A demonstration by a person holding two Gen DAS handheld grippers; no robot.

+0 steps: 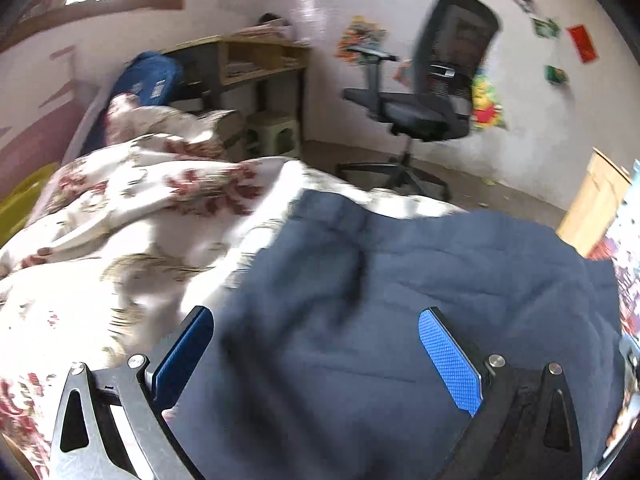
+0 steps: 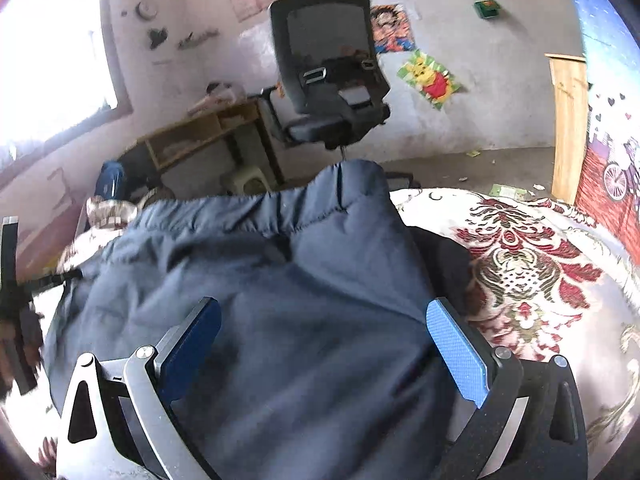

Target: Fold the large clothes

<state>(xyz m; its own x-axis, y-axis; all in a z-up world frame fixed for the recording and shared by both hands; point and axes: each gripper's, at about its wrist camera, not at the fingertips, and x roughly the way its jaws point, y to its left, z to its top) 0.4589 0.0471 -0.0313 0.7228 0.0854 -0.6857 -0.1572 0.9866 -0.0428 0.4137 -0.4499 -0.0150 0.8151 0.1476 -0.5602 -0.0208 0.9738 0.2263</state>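
Item: navy quilted jacket (image 1: 400, 320), lying rumpled on a bed with a floral cover (image 1: 120, 208), between and beneath both claws.

Left claw (image 1: 316, 356): fingers spread wide, released, grasping nothing; the jacket lies under the gap.

Right claw (image 2: 324, 348): likewise spread and empty, over the jacket's right part, with a raised bunched edge ahead of it.

Risks, as judged:
- Padded fabric is thick and springy; a shallow pinch may take only the top layer, so the fold drags unevenly.
- Slick shell may slip out of the pads on lifting.
- The soft, wrinkled cover may be caught together with the jacket.
- A dark lining or inner layer (image 2: 444, 256) shows at the jacket's right edge; it may be left out of the fold.
- Frames are blurred; seams and hems are hard to locate.

Surroundings:
- Office chair (image 2: 328, 76) beyond the bed's far edge, apart from the jacket.
- Wooden desk (image 1: 260, 56) and stool (image 1: 276, 132) by the wall.
- Blue bag (image 1: 152, 76) near the bed's far left end.
- Posters on the wall.
- Nothing lies on the jacket itself.
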